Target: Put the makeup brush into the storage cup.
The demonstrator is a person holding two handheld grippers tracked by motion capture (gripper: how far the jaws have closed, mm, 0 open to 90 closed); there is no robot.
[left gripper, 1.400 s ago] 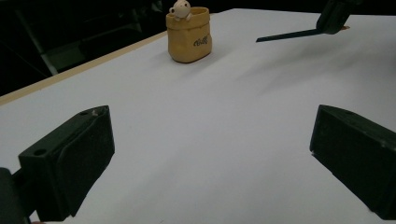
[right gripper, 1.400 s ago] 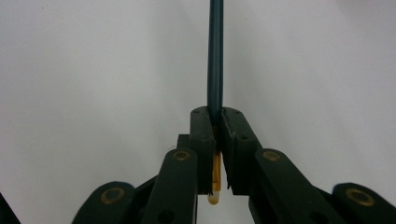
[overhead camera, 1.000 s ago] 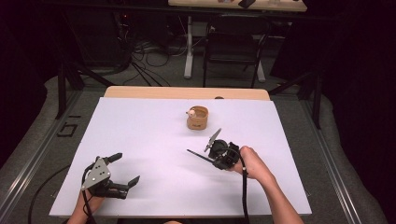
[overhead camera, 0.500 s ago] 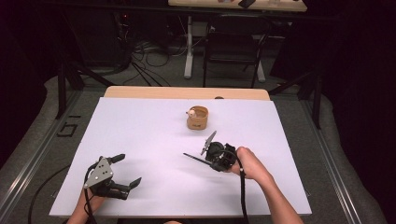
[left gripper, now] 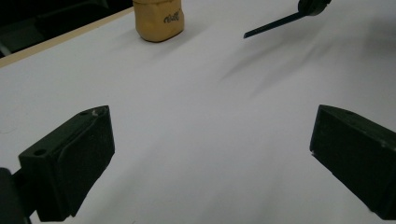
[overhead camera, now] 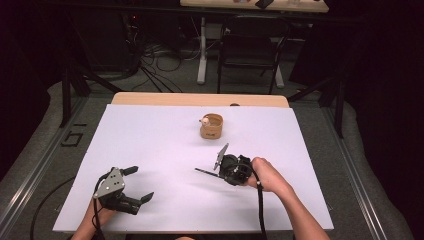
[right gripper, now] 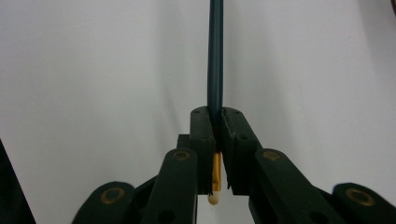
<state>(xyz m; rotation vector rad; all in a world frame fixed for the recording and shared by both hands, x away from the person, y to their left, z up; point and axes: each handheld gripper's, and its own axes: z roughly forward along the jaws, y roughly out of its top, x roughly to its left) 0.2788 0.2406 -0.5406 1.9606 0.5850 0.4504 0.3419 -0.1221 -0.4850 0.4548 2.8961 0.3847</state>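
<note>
R gripper clamped on pencil. L gripper jaws wide, empty, low over table. Cup well apart.

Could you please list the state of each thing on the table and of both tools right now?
Left tool: open, jaws wide apart, holding nothing, low over the white table.
Right tool: shut on a dark pencil.
Pencil: clamped near its orange, white-tipped end, shaft pointing away from the tool, above the table.
Tan holder: upright near the far edge, one white-tipped stick inside.
</note>
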